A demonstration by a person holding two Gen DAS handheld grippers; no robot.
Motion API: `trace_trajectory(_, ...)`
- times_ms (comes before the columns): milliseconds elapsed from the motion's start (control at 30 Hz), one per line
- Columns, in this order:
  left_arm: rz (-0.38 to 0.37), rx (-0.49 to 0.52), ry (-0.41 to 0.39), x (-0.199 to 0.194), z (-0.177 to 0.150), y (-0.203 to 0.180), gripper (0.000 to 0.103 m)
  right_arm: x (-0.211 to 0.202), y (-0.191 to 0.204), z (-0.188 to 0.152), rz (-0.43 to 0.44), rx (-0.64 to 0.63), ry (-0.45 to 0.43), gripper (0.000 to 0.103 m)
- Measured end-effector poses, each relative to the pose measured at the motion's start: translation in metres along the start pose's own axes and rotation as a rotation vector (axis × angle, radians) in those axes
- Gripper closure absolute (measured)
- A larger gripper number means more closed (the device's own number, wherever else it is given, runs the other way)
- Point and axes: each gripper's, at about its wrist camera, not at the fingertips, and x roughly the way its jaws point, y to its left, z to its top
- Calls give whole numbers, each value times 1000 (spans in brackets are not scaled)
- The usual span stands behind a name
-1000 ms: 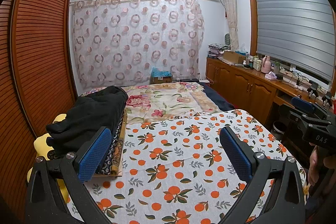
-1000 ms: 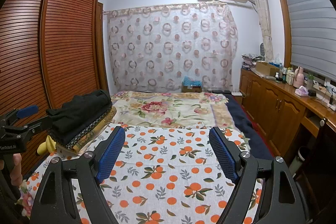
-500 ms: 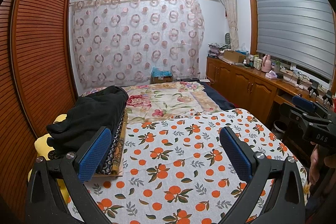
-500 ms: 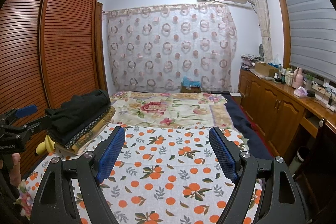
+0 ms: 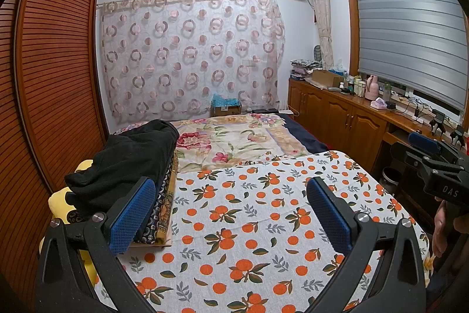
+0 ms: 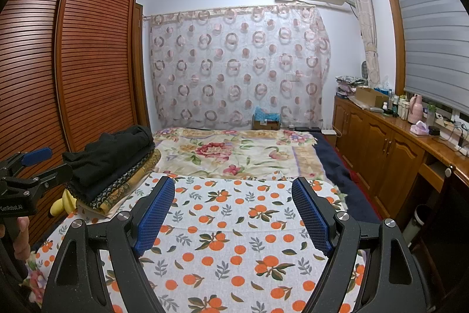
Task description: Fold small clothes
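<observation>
A stack of folded clothes, a black garment (image 5: 129, 157) on top of patterned ones, lies at the left edge of the bed; it also shows in the right wrist view (image 6: 114, 154). My left gripper (image 5: 231, 213) is open and empty above the orange-print sheet (image 5: 249, 225), just right of the stack. My right gripper (image 6: 233, 213) is open and empty above the same sheet (image 6: 228, 239). Each gripper shows at the edge of the other's view: the right one (image 5: 433, 163), the left one (image 6: 32, 166).
A floral blanket (image 5: 234, 140) covers the far half of the bed. A slatted wooden wardrobe (image 5: 55, 78) stands close on the left. A wooden cabinet counter (image 5: 346, 113) with bottles and boxes runs along the right. A yellow pillow (image 5: 58, 201) lies under the stack.
</observation>
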Motion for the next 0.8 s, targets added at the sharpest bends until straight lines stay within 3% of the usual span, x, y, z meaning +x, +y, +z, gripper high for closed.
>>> trace_trajectory(800,1,0,3,1,-2,1,0,1,-1,-1,0,1,1,19)
